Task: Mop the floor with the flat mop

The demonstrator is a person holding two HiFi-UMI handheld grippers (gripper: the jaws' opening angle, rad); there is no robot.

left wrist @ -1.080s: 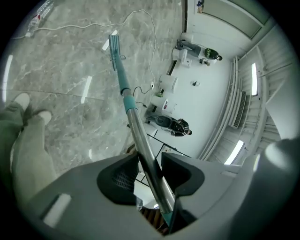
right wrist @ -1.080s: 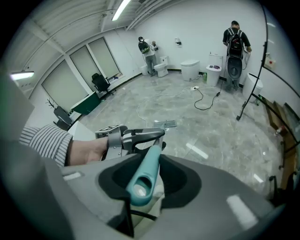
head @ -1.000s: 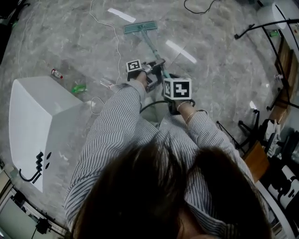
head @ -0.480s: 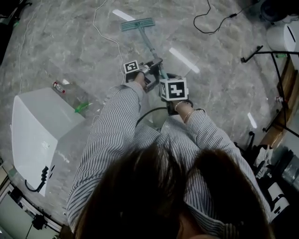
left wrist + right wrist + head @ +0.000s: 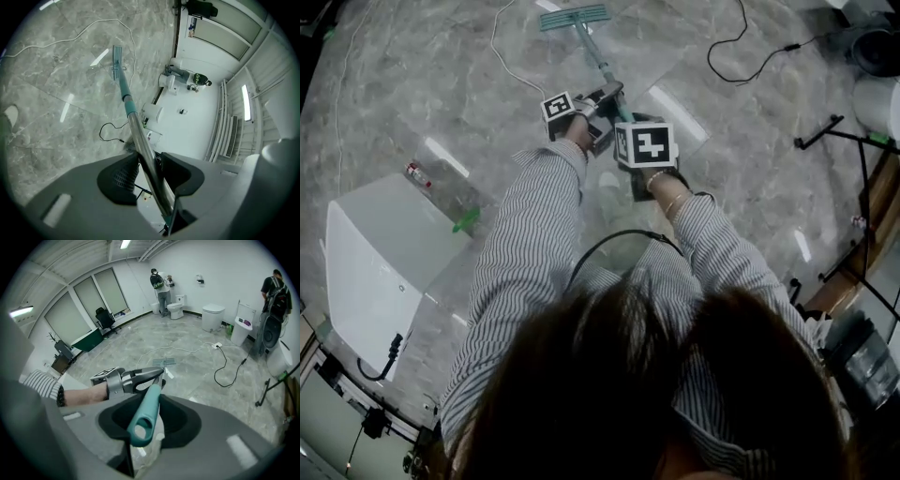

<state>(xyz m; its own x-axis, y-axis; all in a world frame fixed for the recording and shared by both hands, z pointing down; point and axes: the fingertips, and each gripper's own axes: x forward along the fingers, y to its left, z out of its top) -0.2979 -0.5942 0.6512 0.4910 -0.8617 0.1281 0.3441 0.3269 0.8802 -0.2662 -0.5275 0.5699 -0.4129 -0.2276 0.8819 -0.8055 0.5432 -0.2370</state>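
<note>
The flat mop has a teal head (image 5: 575, 16) lying flat on the grey marble floor far ahead of me, also seen as the teal head (image 5: 116, 56) and the teal head (image 5: 164, 362). Its metal pole (image 5: 140, 136) runs back to a teal handle (image 5: 145, 416). My left gripper (image 5: 598, 101) is shut on the pole, jaws pressed to both sides of it (image 5: 149, 171). My right gripper (image 5: 630, 141) is shut on the teal handle end (image 5: 140, 427), just behind the left one.
A white box-like unit (image 5: 370, 272) stands at my left. A small bottle (image 5: 416, 174) and a green scrap (image 5: 467, 221) lie beside it. A black cable (image 5: 750, 42) and black stands (image 5: 839, 131) are at the right. People stand near toilets (image 5: 177, 309) at the far wall.
Both grippers and the mop have pushed forward, away from my body; the mop head has slid farther up the floor, and my arms are more stretched out.
</note>
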